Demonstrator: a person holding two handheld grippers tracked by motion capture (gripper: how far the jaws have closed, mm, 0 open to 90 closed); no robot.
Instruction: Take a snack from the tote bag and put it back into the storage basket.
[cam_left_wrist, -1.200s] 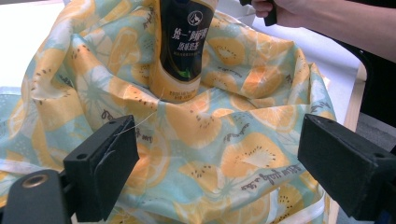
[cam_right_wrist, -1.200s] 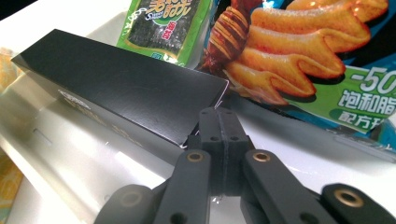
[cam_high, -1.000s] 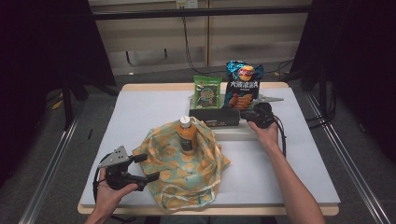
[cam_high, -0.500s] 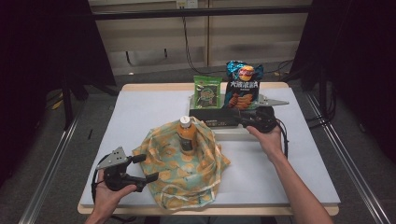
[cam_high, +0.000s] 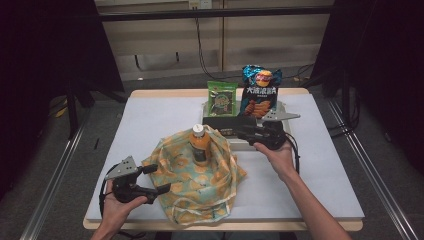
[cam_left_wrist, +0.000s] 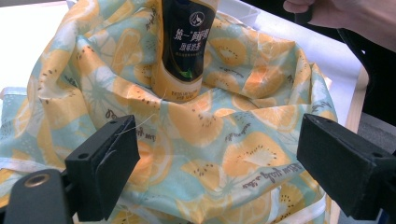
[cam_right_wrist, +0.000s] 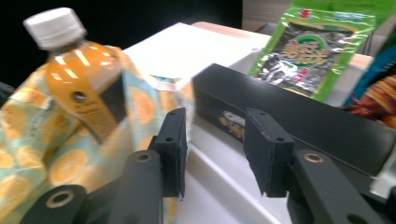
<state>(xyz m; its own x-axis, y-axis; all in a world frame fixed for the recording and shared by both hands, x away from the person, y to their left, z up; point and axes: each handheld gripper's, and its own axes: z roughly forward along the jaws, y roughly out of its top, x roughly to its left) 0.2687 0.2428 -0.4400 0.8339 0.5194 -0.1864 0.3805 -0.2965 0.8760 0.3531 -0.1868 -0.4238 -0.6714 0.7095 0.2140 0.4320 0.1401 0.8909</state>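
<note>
The orange drink bottle (cam_high: 200, 145) stands inside the floppy yellow fruit-print cloth bag (cam_high: 192, 180) on the white worktop (cam_high: 150, 120). The left gripper (cam_high: 157, 179), jaws wide apart, faces the bag, likely to grab its edge. The right gripper (cam_high: 240, 133), jaws partly apart and empty, points at the black box (cam_high: 227, 122), probably the next thing to pack.

The bottle (cam_left_wrist: 187, 46) wears a dark label with white Chinese characters reading 统一 阿萨姆 below a round white emblem. At about one o'clock from it, the blue chip bag (cam_high: 260, 92) carries large white Chinese characters, too small to read. The green packet's (cam_right_wrist: 317, 46) yellow print is blurred.
</note>
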